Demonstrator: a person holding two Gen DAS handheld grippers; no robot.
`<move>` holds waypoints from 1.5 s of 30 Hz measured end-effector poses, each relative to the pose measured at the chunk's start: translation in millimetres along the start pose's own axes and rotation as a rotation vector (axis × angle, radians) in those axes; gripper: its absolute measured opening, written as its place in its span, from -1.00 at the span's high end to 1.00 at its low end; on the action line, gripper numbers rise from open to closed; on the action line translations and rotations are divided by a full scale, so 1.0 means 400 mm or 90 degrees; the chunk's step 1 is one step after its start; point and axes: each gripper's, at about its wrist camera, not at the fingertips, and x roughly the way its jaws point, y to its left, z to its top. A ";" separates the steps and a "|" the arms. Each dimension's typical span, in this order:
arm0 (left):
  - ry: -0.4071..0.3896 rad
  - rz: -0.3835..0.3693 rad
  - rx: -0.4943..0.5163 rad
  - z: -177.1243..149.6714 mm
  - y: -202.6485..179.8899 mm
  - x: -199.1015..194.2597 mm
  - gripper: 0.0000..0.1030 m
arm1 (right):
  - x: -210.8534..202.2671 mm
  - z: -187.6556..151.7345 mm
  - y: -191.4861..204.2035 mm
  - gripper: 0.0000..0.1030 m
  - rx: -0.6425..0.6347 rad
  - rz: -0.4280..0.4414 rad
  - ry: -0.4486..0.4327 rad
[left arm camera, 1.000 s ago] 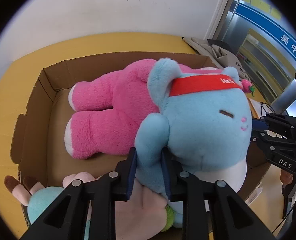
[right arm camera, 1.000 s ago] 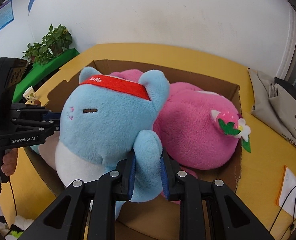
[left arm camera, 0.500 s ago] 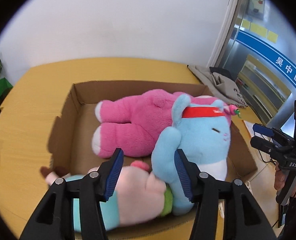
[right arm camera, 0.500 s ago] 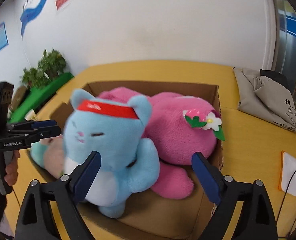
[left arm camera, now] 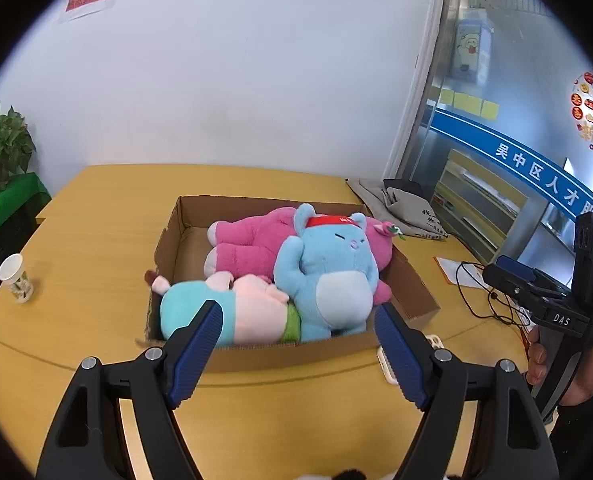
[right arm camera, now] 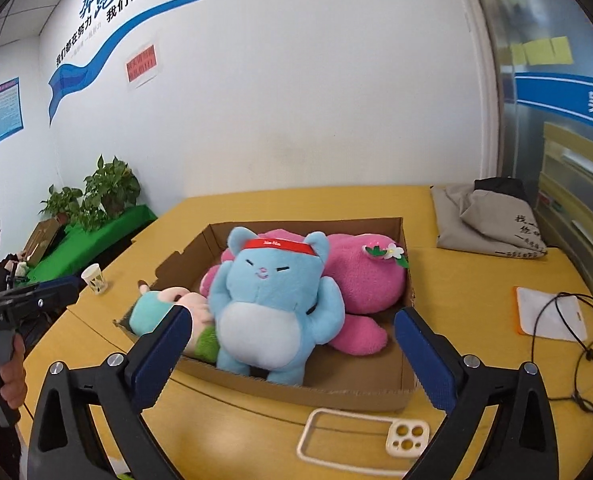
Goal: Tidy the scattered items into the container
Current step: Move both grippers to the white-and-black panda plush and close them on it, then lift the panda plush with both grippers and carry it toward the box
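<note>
In the left wrist view the left gripper [left arm camera: 298, 332] fills the bottom of the frame with its jaws spread wide and nothing between them, above the yellow surface [left arm camera: 96, 248]. Just beyond it, at the centre of the frame, the cardboard box [left arm camera: 292, 354] holds three soft toys: the blue plush [left arm camera: 330, 272] with a red headband sits upright toward the right, the pink plush [left arm camera: 252, 242] lies behind it, and a teal and pale pink plush [left arm camera: 220, 310] lies at lower left, touching the blue one. A paper cup [left arm camera: 15, 278] stands at far left. In the right wrist view the right gripper [right arm camera: 292, 344] also has its jaws wide and empty, at the near side of the box. A white phone case [right arm camera: 362, 436] lies on the surface at the bottom centre, just outside the box wall, and a grey cloth bag [right arm camera: 484, 220] rests at upper right.
</note>
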 end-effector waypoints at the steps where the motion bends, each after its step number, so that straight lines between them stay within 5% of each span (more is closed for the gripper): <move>1: -0.003 -0.007 -0.006 -0.013 -0.005 -0.019 -0.52 | -0.018 -0.007 0.010 -0.99 -0.003 -0.008 -0.002; 10: 0.036 -0.024 -0.015 -0.160 -0.051 -0.084 -0.52 | -0.135 -0.141 0.095 -0.99 -0.007 -0.056 0.019; 18: 0.078 -0.039 -0.033 -0.242 -0.050 -0.081 -0.52 | -0.168 -0.223 0.114 -0.99 -0.032 -0.044 0.046; 28: 0.189 -0.088 -0.039 -0.380 0.003 -0.052 -0.52 | -0.156 -0.381 0.128 -0.99 -0.028 0.154 0.136; 37: 0.277 -0.280 -0.121 -0.466 0.018 -0.035 -0.52 | -0.123 -0.422 0.193 -0.99 -0.057 0.289 0.181; 45: 0.296 -0.263 -0.191 -0.520 0.091 -0.031 -0.52 | -0.035 -0.487 0.190 -0.99 0.007 0.385 0.297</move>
